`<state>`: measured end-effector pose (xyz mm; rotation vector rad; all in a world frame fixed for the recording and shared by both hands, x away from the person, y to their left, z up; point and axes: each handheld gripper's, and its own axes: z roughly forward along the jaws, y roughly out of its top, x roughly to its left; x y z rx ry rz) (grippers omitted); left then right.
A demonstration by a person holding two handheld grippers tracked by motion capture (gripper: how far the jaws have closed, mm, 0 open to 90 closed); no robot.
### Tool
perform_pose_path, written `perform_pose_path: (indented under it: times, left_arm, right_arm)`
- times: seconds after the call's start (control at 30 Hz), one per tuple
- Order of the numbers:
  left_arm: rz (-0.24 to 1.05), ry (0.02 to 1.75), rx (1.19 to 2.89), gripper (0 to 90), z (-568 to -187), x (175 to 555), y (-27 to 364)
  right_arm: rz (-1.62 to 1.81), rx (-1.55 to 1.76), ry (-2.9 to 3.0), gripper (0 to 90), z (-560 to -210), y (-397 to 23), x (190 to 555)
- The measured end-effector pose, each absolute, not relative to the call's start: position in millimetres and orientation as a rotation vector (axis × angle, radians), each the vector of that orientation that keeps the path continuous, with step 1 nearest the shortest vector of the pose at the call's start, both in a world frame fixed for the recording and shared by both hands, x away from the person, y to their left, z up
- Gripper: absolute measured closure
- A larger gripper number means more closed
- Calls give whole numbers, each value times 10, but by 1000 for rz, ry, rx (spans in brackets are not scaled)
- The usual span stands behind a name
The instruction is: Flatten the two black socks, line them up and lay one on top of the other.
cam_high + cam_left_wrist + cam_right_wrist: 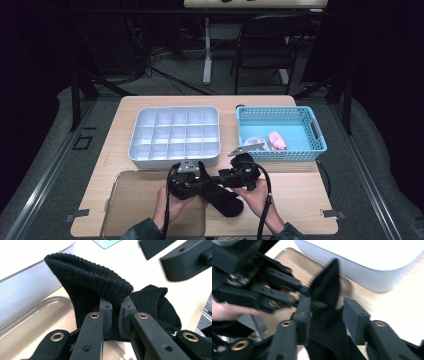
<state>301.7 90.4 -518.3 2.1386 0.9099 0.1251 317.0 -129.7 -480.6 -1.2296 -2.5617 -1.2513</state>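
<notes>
Nearest to me, in the left gripper view, I see my left gripper (115, 315) clamped on the ribbed cuff of a black sock (95, 282); the knit bunches up above the pads and spills off to the right. From the high view the sock (226, 199) hangs between my two hands, just above the near edge of the desk (295, 192), with its toe end sagging toward me. My right gripper (328, 315) has its jaws apart with the sock's fabric lying between them; the left pad seems to touch the cloth, the right pad stands clear of it, though that view is blurred. My left gripper (192, 180) and right gripper (239, 172) sit close together, almost meeting. Under my left hand lies a clear tray (125, 210). Beyond it sits a white divided organiser (142, 157), and to its right a blue basket (320, 145) holding a pink item (276, 140) and a white one (252, 142).
</notes>
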Motion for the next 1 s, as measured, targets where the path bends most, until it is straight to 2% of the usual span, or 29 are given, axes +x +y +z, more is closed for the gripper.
perform_pose_path:
  times: [0.03, 0.17, 0.43, 0.53, 1.0]
  left_arm:
    - [127, 910, 2135, 837, -5175, 3008, 921]
    - [120, 900, 2148, 835, -5152, 2987, 944]
    - [122, 893, 2168, 834, -5122, 2937, 1018]
    - [125, 895, 2166, 834, -5108, 2918, 1052]
    - [120, 899, 2189, 833, -5099, 2887, 1177]
  right_arm:
    - [-1204, -1234, -2588, 499, -4828, -1374, 3166]
    - [-1070, -1235, -2651, 448, -4950, -1446, 3145]
    - [-778, -1239, -2713, 371, -5222, -1422, 3150]
    - [-718, -1256, -2715, 369, -5311, -1416, 3149]
    - [-546, -1285, -2846, 675, -5457, -1272, 3095]
